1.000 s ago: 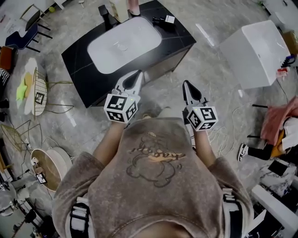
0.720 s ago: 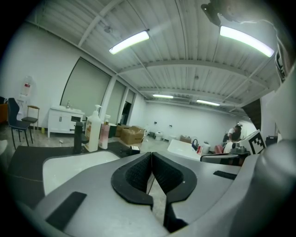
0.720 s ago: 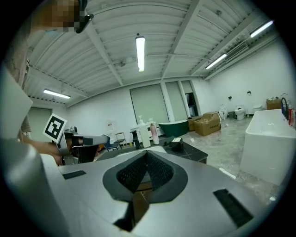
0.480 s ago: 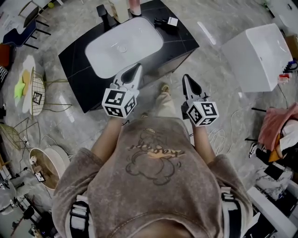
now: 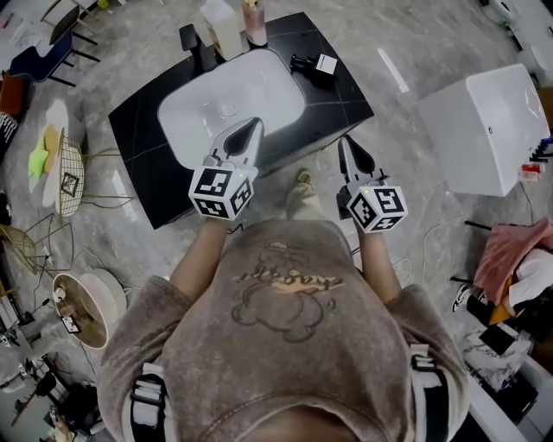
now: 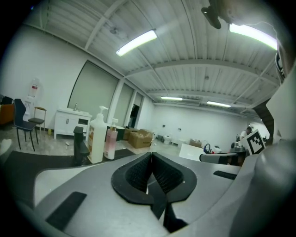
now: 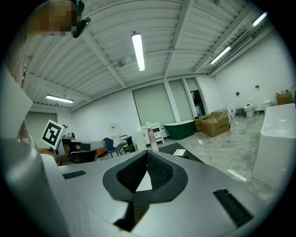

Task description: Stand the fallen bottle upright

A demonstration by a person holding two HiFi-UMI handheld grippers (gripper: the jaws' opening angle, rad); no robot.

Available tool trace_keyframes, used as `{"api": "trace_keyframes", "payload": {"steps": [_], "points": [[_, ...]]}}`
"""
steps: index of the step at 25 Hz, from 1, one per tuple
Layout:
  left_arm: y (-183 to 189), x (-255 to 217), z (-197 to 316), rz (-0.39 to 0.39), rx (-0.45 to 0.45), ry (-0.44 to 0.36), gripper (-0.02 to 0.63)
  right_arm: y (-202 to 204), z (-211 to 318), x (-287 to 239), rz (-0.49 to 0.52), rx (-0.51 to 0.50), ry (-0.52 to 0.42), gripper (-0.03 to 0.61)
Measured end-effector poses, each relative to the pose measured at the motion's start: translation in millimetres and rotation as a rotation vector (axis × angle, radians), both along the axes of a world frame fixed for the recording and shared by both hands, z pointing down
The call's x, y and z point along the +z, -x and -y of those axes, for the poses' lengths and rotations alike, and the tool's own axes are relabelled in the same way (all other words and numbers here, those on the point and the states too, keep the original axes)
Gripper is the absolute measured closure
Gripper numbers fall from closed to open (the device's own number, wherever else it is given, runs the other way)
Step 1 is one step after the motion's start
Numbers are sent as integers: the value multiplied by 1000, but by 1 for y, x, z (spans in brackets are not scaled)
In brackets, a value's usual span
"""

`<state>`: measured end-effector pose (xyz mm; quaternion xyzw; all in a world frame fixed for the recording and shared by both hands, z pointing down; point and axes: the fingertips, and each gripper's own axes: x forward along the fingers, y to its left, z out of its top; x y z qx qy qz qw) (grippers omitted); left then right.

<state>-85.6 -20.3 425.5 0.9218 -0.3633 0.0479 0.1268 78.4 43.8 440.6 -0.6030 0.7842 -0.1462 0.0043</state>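
A black counter with a white sink basin stands ahead of me. At its far edge a white pump bottle and a pink bottle stand upright beside a black faucet. A small dark object lies low on the counter's right part next to a white box; I cannot tell what it is. My left gripper hangs shut and empty over the counter's near edge. My right gripper is shut and empty, just short of the counter.
A large white tub stands on the floor at the right. Wire chairs and a round basket are at the left. Clothes and cables lie at the right. A person's foot shows between the grippers.
The person has stepped toward the counter, so it sits lower and nearer in the head view. Both shut grippers have moved forward with them, and the left one now reaches over the counter's edge.
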Motion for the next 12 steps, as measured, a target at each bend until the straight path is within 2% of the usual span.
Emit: {"api": "trace_keyframes", "payload": {"steps": [12], "points": [[-38,-7,69,-20,-88,36,594,-42,88,-13,-13,-97,-4,580]]}}
